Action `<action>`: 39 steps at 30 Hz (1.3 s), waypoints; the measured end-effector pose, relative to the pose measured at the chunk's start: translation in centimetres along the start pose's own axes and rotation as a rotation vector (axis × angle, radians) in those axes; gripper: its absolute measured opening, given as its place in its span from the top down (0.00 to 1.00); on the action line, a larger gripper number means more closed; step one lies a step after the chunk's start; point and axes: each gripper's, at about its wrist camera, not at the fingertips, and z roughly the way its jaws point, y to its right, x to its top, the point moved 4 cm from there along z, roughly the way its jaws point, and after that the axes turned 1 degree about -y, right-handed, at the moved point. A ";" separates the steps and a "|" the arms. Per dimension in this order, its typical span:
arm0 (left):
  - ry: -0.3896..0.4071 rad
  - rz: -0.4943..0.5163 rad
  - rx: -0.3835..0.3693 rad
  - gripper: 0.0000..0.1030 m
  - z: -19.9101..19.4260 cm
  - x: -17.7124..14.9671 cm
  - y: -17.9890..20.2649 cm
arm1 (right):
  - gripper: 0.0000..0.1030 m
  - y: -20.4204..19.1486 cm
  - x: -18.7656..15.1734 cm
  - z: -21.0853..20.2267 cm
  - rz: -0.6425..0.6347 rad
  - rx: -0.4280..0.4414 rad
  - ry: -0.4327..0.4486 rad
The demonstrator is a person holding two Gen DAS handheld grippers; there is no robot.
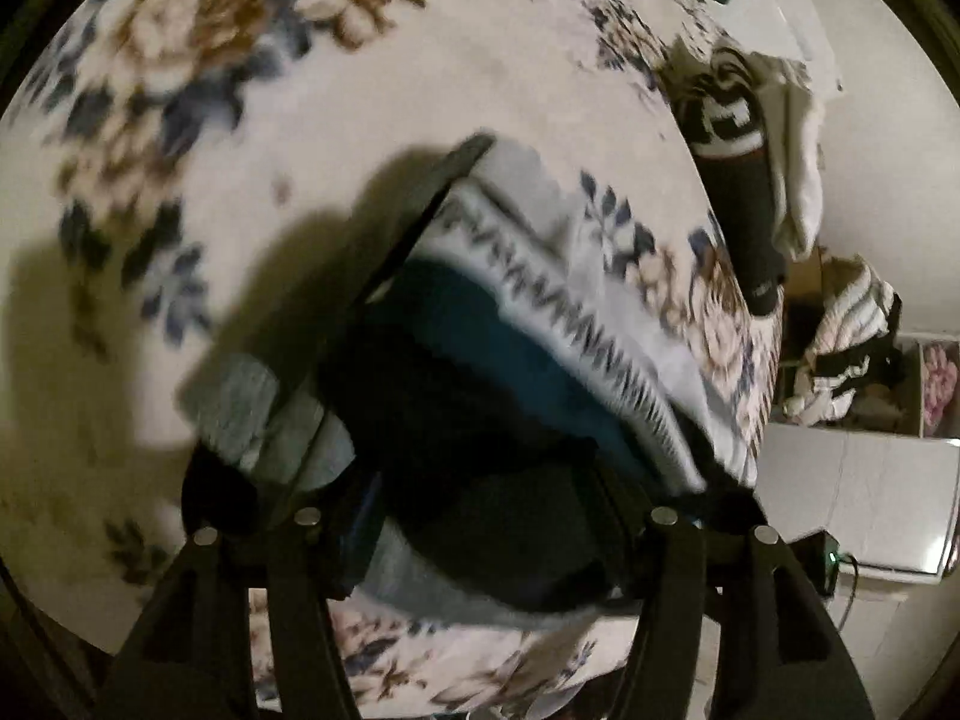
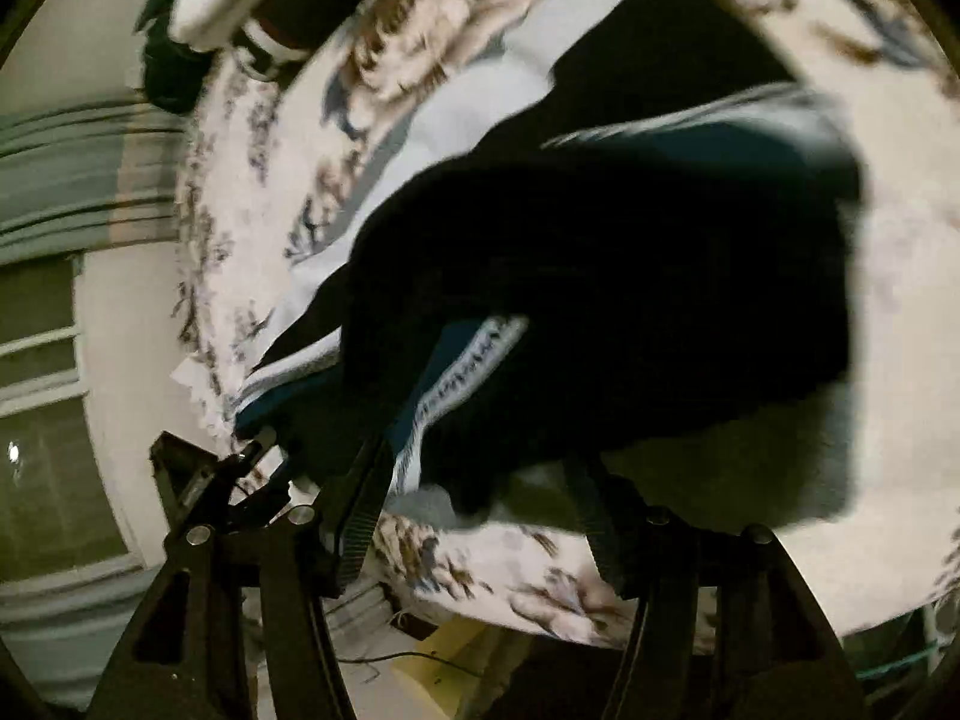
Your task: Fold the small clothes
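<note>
Left wrist | garment (image 1: 480, 372) between left gripper (image 1: 468, 438) fingers | blurred

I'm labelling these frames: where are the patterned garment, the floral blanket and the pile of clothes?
patterned garment (image 1: 540, 324): left wrist view, on its zigzag band.
floral blanket (image 1: 420, 90): left wrist view, on a bare pale patch.
pile of clothes (image 1: 798, 168): left wrist view, on the white piece.

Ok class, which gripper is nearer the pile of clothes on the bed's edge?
Left, probably. The left gripper is beside that edge, the pile of clothes ahead to its right; the right gripper is further in over the bed.
</note>
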 end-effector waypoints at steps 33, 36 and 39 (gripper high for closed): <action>0.268 0.038 0.025 0.82 -5.3 9.2 1.7 | 0.39 -2.7 4.0 -11.4 0.062 -0.112 0.442; 0.252 0.136 0.061 0.38 -5.6 8.0 2.1 | 0.39 -2.9 3.6 -11.5 -0.080 -0.298 0.421; 0.226 0.220 0.105 0.37 -5.0 7.2 2.4 | 0.39 -2.7 3.4 -10.6 -0.220 -0.468 0.373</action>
